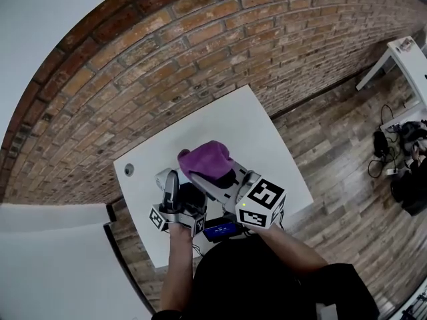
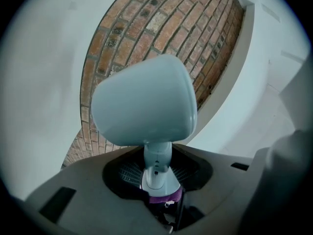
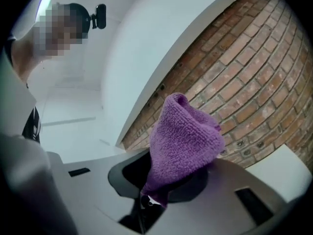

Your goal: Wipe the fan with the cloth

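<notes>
Grip check: left gripper (image 2: 157,180) has its jaws clamped on the thin white stem of the fan (image 2: 144,102), whose rounded head stands above the jaws with its back to my camera. Right gripper (image 3: 168,182) has its jaws pinched on the lower end of the purple cloth (image 3: 183,136), and the rest stands up in a loose bunch. From the head view the cloth sits just beside the left gripper, over the near part of the white table (image 1: 247,132); I cannot tell whether cloth and fan touch yet. Wiping looks about to start or barely started. Risks as I judge them: the hold is only on the narrow stem, so sideways pressure on the wide head could twist the fan in the jaws or lever it out. The cloth is held by a small fold, so dragging it hard across the housing could pull it free
</notes>
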Motion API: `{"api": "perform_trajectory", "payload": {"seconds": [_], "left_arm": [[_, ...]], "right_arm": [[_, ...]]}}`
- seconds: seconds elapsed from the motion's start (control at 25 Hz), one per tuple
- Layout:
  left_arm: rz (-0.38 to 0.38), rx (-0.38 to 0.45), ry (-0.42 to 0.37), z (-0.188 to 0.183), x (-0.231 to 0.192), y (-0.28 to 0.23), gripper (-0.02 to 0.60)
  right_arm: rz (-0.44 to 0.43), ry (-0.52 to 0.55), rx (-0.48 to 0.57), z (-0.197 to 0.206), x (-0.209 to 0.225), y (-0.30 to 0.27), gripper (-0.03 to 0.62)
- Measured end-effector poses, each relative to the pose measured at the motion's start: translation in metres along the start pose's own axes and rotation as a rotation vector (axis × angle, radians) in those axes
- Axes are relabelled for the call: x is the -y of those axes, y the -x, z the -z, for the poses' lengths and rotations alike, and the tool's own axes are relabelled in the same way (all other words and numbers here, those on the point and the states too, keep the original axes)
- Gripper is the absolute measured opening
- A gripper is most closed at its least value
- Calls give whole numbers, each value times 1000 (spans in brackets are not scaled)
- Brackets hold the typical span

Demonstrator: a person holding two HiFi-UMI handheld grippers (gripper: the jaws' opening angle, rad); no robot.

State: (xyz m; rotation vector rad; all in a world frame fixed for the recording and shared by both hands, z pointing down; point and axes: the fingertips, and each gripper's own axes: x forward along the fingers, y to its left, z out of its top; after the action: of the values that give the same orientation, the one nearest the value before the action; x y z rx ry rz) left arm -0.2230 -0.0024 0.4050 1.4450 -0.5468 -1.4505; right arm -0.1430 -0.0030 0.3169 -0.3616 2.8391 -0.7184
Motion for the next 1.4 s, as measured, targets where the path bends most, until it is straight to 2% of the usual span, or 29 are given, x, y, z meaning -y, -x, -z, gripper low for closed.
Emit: {"api": "perform_trajectory", "payload": {"seconds": [0.16, 0.32, 0.4, 0.52, 0.68, 0.72, 0.8, 1.16, 1.24, 1.32, 1.4], "left_arm": [[-7, 11, -10, -3, 0, 3, 156], [-5, 22, -32, -12, 3, 8, 156], [-4, 18, -42, -14, 4, 8, 156], [-7, 14, -50, -14, 4, 6, 156], [-9, 0, -50, -11, 1, 2, 156], [-7, -7, -50, -8, 0, 0, 156], [3, -20, -46, -2, 2, -4, 156], [-13, -30, -51, -2, -2, -1, 156], [-21, -37, -56, -2, -4, 1, 156], [-15, -50, -56, -1, -4, 0, 156], [-49, -97, -119, 1, -10, 0, 156]], "right_arm": [[82, -50, -11, 22, 33, 3, 63], [210, -103, -89, 52, 81, 14, 63], [242, -133, -103, 56, 92, 22, 62], [176, -139, -30, 30, 72, 24, 62], [-57, -111, 93, -16, 9, 12, 63], [-91, -105, 96, -19, -1, 8, 62], [-95, -90, 61, -9, -3, 1, 62], [36, -243, 29, 45, 66, 13, 63], [114, -236, -34, 65, 89, 21, 63], [237, -210, -137, 90, 118, 34, 63], [325, -238, -185, 106, 142, 55, 63]]}}
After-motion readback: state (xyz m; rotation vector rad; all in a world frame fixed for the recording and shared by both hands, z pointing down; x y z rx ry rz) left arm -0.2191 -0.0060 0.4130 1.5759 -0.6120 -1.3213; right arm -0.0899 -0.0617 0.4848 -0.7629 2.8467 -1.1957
